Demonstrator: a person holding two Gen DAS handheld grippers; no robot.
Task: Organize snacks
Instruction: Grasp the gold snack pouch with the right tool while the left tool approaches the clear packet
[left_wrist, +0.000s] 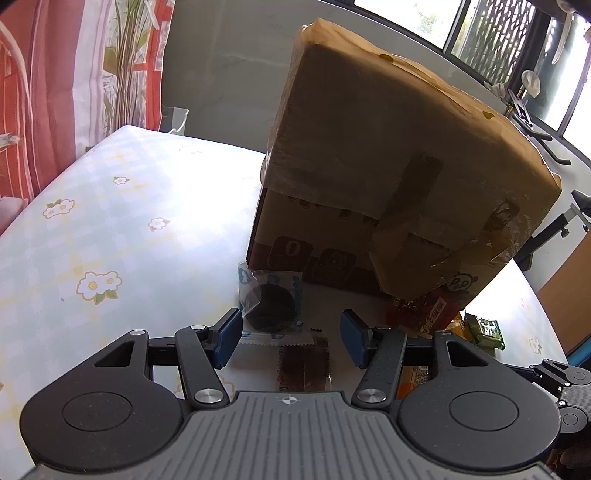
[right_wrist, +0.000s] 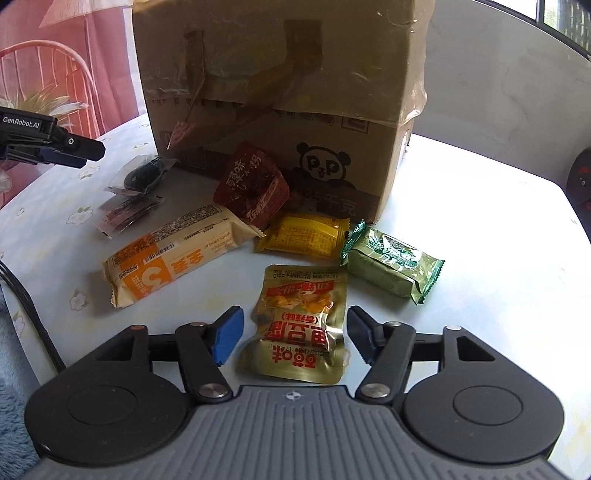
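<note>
A tall cardboard box (right_wrist: 280, 92) stands on the floral table (left_wrist: 110, 221). Snacks lie in front of it: a long cream-and-orange bar (right_wrist: 173, 251), a red-brown pack (right_wrist: 251, 182) leaning on the box, a yellow pack (right_wrist: 303, 234) and a green pack (right_wrist: 391, 266). My right gripper (right_wrist: 293, 336) is open, and a gold pouch (right_wrist: 299, 325) lies flat on the table between its pads, untouched. My left gripper (left_wrist: 291, 338) is open above a dark round cookie in a clear packet (left_wrist: 267, 302) and a small brown packet (left_wrist: 304, 363).
The box (left_wrist: 388, 166) fills the far side of the table. A black cable (right_wrist: 26, 306) runs off the left table edge. A red curtain (left_wrist: 55, 92) hangs at the far left, and windows (left_wrist: 498, 40) are behind the box.
</note>
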